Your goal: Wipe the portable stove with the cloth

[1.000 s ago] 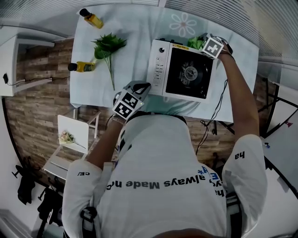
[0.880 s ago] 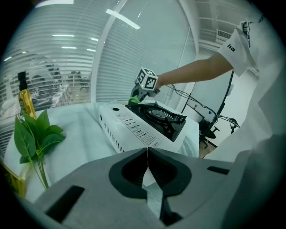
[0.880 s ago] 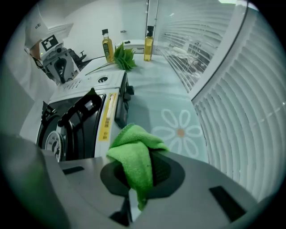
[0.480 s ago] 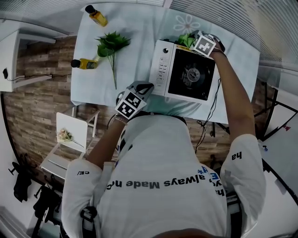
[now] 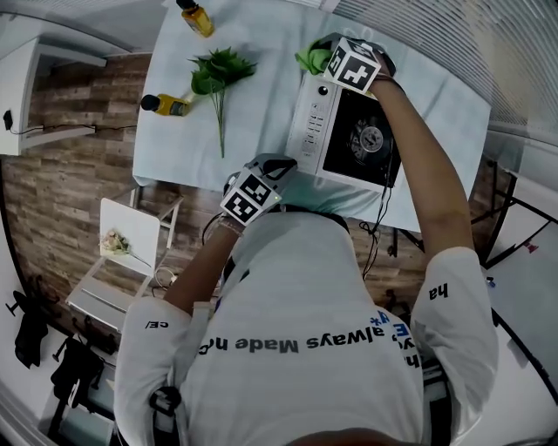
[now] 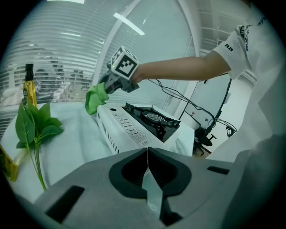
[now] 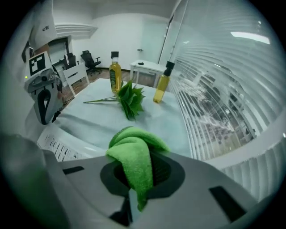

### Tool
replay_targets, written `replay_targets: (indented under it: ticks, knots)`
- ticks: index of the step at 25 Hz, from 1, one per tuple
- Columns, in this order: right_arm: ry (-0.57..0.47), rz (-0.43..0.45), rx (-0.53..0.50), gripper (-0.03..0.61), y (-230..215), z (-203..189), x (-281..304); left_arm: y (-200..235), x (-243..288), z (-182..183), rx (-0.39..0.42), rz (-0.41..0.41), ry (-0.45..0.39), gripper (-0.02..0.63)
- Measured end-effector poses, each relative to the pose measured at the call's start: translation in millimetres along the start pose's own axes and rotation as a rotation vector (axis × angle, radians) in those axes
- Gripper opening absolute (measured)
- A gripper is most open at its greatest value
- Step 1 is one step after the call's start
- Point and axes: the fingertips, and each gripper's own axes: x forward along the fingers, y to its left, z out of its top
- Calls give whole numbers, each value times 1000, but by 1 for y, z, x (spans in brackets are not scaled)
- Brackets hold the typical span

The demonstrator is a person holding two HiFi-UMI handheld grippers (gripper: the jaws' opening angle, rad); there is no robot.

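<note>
Cloth (image 7: 134, 154), green, sat pinched in our R gripper (image 5: 330, 57). The jaws were closed on it, w/ a fold bunched above them and a tail hanging below. We held it at the far-left corner of the stove (image 5: 349, 131), by the edge of the white control panel. Whether the cloth touched the stove, we couldn't tell. The stove sat on the table (image 5: 253, 131), black burner top up, panel side toward the sprig (image 5: 218, 78). Our L gripper (image 5: 272, 165) hovered at the near table edge, just beside the stove's near-left corner, jaws pressed together w/ nothing between them. The leafy sprig lay left of the stove, apart from it. Two yellow bottles stood on the table: one (image 5: 166, 104) left of the sprig's stem, the other (image 5: 196, 16) near the far edge.
</note>
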Motion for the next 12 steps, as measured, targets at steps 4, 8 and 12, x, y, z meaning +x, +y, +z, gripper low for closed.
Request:
replay_targets:
  ticks: [4,8,12]
  knots:
    - [48,80,-63,23,26,18,29,-4,-3,-2,-3,-3,-12,13]
    - [118,172,-73,23,50,10,47,-7,-6,-4,-6,-12,-22,13]
    - [148,194,-93,23,65,15,49,-10,-5,-13,-1,-22,-10,13]
